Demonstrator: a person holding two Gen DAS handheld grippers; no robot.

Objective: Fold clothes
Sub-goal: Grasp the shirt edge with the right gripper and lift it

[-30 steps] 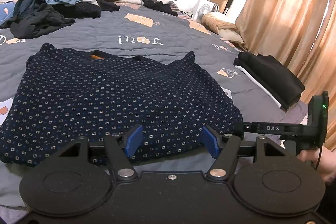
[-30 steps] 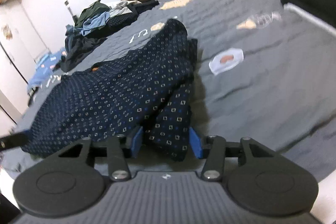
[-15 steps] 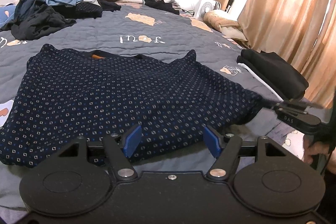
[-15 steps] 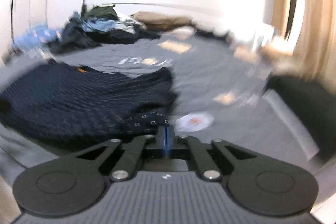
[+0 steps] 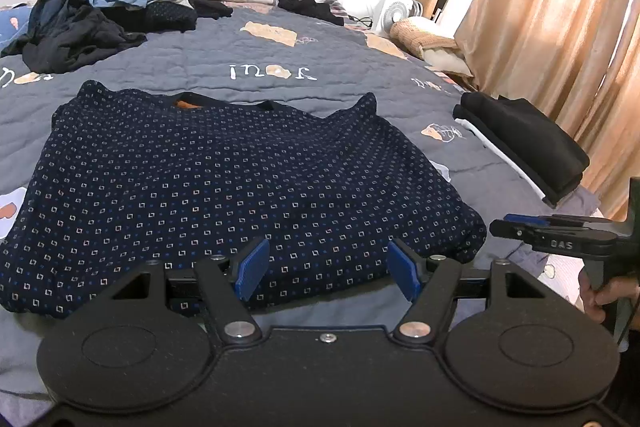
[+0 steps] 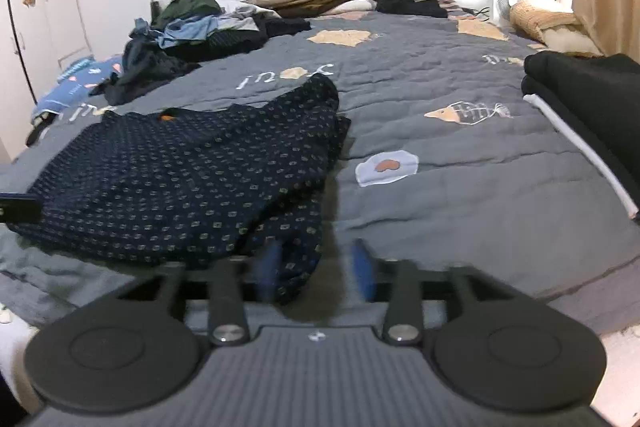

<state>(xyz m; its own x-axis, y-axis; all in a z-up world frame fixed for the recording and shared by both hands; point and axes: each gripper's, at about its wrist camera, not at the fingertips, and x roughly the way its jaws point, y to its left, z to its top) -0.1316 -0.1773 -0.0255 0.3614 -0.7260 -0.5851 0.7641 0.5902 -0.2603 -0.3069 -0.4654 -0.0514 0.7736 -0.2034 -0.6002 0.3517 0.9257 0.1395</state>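
While shirt (image 5: 224, 183) lies flat on bed (image 5: 340, 67), left gripper (image 5: 328, 267) gapes empty; right gripper (image 6: 318, 267) opening, blurry, sleeve prob. btwn jaws, loose.

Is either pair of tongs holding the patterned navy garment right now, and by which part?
No. The left tongs stand open over the navy garment's near hem. The right tongs are opening; its near corner lies between them, unpinched.

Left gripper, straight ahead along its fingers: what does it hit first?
Most likely the navy blue patterned fabric shirt lying flat on the grey quilted bedspread. The left gripper is open and angled down at the shirt's near hem, with nothing between. Exact depth is unclear.
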